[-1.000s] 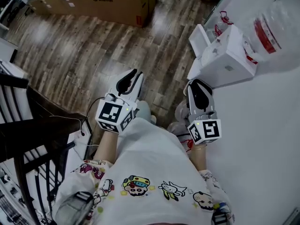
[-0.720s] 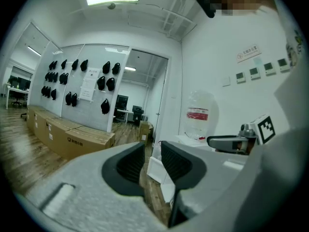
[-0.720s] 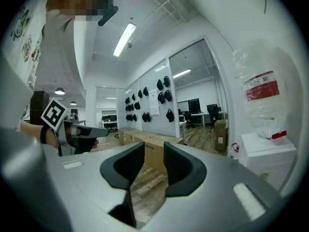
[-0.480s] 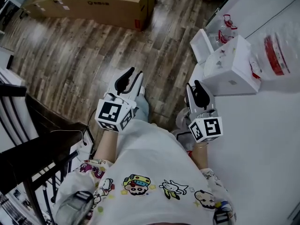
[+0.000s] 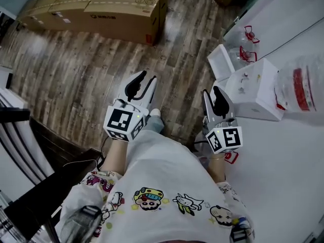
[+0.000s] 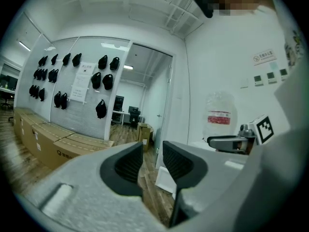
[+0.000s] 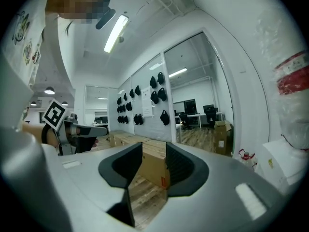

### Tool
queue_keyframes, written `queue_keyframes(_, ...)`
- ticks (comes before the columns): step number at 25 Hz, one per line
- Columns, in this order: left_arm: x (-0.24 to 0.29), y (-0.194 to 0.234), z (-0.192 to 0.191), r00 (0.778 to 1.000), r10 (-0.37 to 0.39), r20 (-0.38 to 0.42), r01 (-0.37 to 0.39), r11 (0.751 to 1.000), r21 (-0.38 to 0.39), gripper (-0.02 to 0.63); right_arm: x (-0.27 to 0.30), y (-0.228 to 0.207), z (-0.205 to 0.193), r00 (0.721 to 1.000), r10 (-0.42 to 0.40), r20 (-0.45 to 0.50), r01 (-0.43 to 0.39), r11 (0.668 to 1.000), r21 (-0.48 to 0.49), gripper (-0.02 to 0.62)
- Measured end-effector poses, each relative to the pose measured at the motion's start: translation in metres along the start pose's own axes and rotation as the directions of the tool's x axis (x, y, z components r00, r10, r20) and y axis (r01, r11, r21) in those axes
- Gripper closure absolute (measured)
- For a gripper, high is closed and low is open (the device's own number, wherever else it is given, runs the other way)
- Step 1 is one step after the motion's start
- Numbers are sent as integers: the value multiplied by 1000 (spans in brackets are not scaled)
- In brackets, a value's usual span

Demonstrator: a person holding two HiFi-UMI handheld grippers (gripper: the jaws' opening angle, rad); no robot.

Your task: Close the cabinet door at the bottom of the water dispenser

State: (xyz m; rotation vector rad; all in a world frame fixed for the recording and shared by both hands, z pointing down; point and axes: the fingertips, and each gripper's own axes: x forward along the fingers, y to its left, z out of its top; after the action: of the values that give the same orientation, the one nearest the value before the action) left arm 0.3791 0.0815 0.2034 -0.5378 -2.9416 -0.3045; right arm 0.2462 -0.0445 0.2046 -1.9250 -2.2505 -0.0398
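Observation:
The white water dispenser [image 5: 255,90] stands at the right, its clear bottle with a red label [image 5: 304,87] on top. Its white bottom cabinet door [image 5: 221,62] hangs open toward the wooden floor. My right gripper [image 5: 215,96] hovers just left of the dispenser, apart from the door. Its jaws are opening with nothing between them [image 7: 153,153]. Farther left, over the floor, my left gripper [image 5: 143,80] is also opening and empty [image 6: 152,151]. The left gripper view shows the bottle [image 6: 219,117] and the door panel [image 6: 166,180] ahead to the right.
Long cardboard boxes [image 5: 101,6] lie across the floor at the back. Small red-handled bottles [image 5: 248,44] sit behind the dispenser by the white wall. A dark chair and railing [image 5: 30,151] stand at the left. Black items hang on a wall panel [image 6: 72,81].
Both grippers have travelled forward over the floor with the person, and the dispenser has slid right and lower in the head view. The right jaws have spread visibly; the left ones a little.

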Motion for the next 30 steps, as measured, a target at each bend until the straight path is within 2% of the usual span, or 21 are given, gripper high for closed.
queue_keyframes(5,26,37,11,999,-35,-10,35,999,7,472,40,-7,10,999,-37,5,37,999,0,449)
queue_keyframes(10,39,57,12,998,-66,-18,66,998,5,469,57,-12,9,996,-88,-3,88,996,-1,449)
queue_keyframes(17,59,82,7,997,-67,-31,66,997,-27,468,77,-28,4,990,-132,-42,132,991,9,449)
queue_keyframes(24,112,106,3,998,-43,-40,41,999,-34,466,125,-74,-4,992,-122,-40,124,991,39,449)
queue_keyframes(30,198,131,24,997,-54,-50,53,999,-11,466,199,-133,11,992,-121,-31,123,991,61,449)
